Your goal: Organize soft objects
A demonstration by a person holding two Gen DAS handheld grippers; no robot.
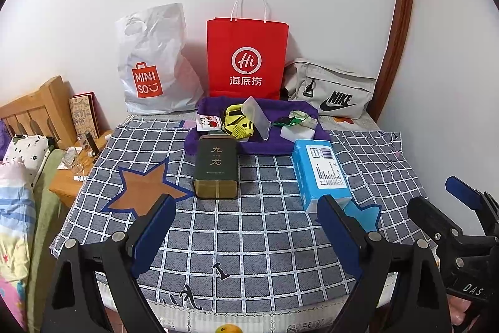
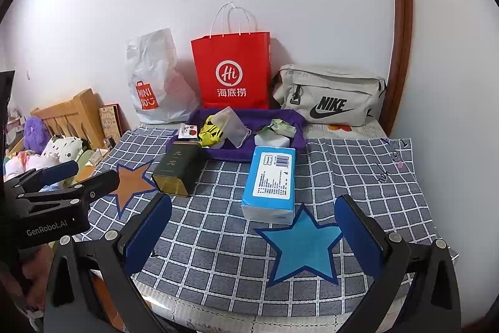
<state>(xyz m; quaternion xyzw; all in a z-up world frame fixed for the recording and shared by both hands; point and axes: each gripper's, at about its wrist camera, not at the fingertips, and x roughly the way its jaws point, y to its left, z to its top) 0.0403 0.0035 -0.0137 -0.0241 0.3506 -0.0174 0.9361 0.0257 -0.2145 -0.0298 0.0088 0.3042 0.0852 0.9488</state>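
Observation:
A blue tissue pack (image 1: 322, 173) (image 2: 271, 183) lies on the checked tablecloth, just beyond both grippers. Left of it lies a dark green tin (image 1: 215, 167) (image 2: 177, 167). Behind them a purple cloth (image 1: 280, 106) (image 2: 268, 116) holds a yellow mesh pouch (image 1: 237, 122) (image 2: 212, 131), a clear plastic bag (image 1: 257, 117), a green wrapper (image 1: 293, 119), a white block (image 1: 296, 133) and a small snack packet (image 1: 208, 123). My left gripper (image 1: 246, 205) (image 2: 87, 173) is open over the cloth with nothing between its pads. My right gripper (image 2: 252, 205) (image 1: 436, 195) is open too, above the blue star (image 2: 304, 248).
Against the wall stand a white Miniso plastic bag (image 1: 152, 64), a red paper bag (image 1: 248, 58) and a grey Nike bag (image 1: 333, 92). A bed with a wooden headboard (image 1: 40, 108) and a cluttered nightstand (image 1: 75, 164) lie to the left. A brown door frame (image 1: 402, 21) rises at right.

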